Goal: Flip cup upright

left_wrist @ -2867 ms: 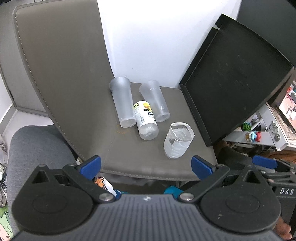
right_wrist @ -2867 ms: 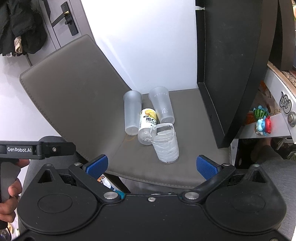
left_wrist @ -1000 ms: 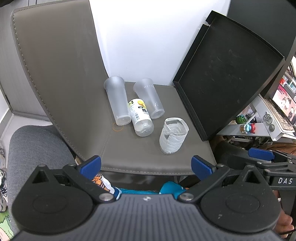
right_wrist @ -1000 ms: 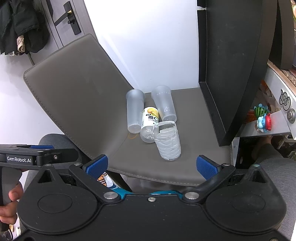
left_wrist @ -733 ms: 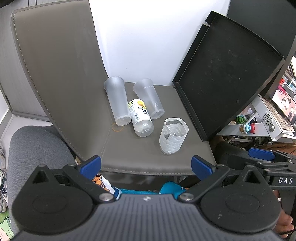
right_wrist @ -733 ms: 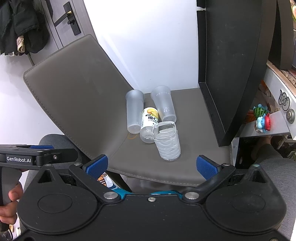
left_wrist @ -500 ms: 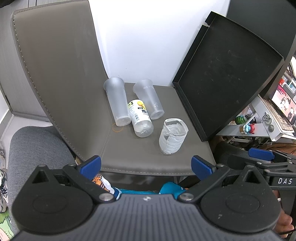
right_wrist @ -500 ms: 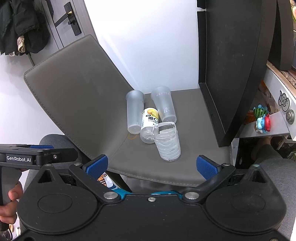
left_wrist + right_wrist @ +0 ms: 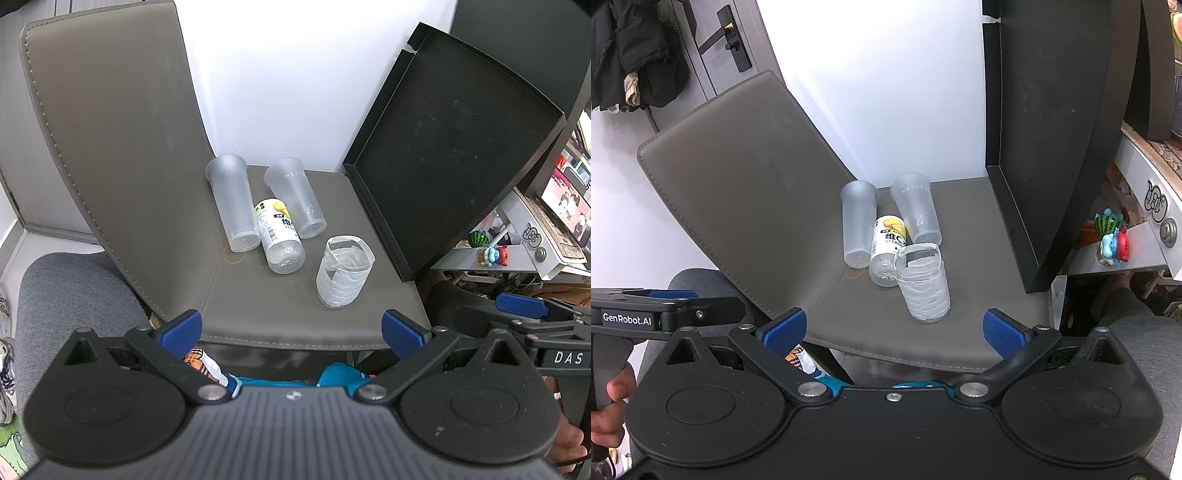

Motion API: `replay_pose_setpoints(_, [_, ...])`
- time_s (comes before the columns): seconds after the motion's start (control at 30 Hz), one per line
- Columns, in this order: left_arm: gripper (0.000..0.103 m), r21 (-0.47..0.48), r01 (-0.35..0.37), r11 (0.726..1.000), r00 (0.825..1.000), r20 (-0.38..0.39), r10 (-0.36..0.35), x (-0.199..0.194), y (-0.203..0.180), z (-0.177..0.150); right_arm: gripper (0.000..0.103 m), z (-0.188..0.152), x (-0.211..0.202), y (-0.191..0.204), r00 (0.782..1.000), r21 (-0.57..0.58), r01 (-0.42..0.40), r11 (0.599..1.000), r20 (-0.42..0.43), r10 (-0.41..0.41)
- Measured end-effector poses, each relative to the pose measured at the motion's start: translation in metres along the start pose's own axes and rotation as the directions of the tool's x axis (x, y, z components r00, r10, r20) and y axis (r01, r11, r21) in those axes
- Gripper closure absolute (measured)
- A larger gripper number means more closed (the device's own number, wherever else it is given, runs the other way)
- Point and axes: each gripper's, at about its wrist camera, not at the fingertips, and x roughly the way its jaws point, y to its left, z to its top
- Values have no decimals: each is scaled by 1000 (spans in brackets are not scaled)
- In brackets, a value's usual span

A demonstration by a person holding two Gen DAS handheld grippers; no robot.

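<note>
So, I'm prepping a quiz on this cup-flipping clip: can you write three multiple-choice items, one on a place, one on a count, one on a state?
1. Where does the bottle lie?
A. Between the two frosted cups
B. On the black tray
C. Inside the taped cup

2. How many frosted cups lie on the chair seat?
A. One
B. Two
C. Four

3. How is the taped cup?
A. Upright, mouth up
B. On its side
C. Upside down

Answers: 1 A, the left frosted cup and right frosted cup flank it. 2 B, both lie on their sides. 3 A, its open rim faces up.
</note>
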Motion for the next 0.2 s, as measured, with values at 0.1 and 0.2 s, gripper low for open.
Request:
replay_pose_setpoints(0.1, [0, 4, -9, 1000, 1000, 3, 9, 0, -1, 0, 0, 0, -1, 0, 1000, 3, 4, 1000, 7, -4])
replay_pose_setpoints(0.2, [0, 8, 4, 1000, 1000, 8, -4, 1, -1, 0, 0, 0, -2, -3, 1000, 9, 8, 1000, 11, -8])
